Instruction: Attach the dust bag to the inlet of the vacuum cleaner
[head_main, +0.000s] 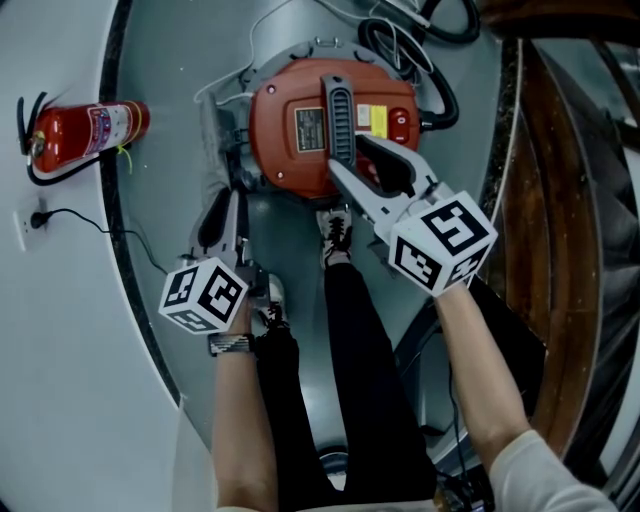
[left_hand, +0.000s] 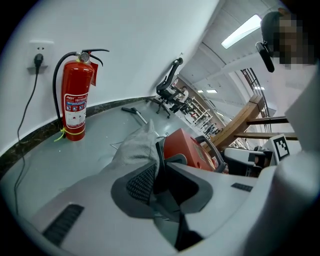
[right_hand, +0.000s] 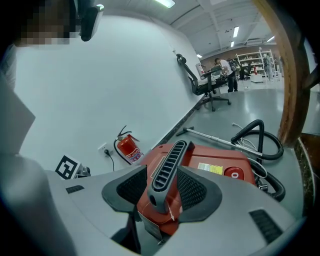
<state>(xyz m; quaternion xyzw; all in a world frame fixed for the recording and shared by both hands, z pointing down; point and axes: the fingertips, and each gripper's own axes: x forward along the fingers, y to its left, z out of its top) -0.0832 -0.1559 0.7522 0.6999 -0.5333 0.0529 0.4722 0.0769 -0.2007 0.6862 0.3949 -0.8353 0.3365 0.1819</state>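
Note:
The red vacuum cleaner (head_main: 290, 150) stands on the grey floor, seen from above, with a dark ribbed handle (head_main: 338, 110) across its top. My right gripper (head_main: 356, 162) is shut on that handle (right_hand: 170, 160), one pad on each side, above the red lid (right_hand: 215, 162). The grey fabric dust bag (head_main: 214, 130) lies against the vacuum's left side. My left gripper (head_main: 231, 198) is shut on the bag's near edge, and the cloth (left_hand: 134, 150) bunches up between the pads beside the red body (left_hand: 186, 146). The inlet is hidden.
A red fire extinguisher (head_main: 85, 130) stands by the white wall, near a socket with a black cord (head_main: 40, 215). Black hose (head_main: 440, 95) and a wand (right_hand: 220, 136) lie behind the vacuum. Wooden stairs (head_main: 560, 200) rise at the right. The person's legs and shoes (head_main: 336, 235) are just below the vacuum.

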